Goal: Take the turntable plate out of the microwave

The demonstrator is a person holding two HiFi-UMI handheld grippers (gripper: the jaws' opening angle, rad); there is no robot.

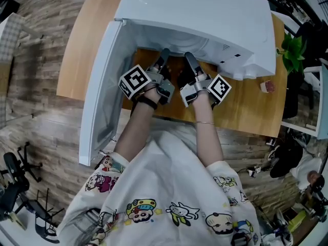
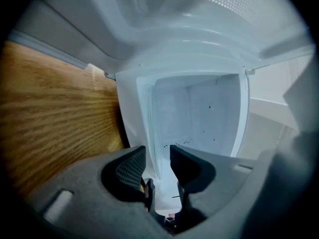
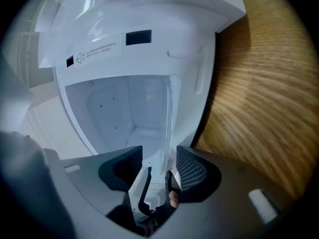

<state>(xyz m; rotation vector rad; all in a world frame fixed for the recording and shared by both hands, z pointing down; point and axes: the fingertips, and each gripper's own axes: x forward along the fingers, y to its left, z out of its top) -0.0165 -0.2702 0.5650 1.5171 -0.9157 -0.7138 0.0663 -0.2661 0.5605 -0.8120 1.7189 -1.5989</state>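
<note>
Both tongs stand open, the left gripper (image 2: 157, 151) and right gripper (image 3: 159, 152) each straddling, not clamping, the rim of the glass turntable plate (image 2: 152, 123), seen edge-on at the microwave (image 1: 205, 14) mouth — pull before both bite evenly and it may slip onto the table (image 1: 97, 35).
</note>
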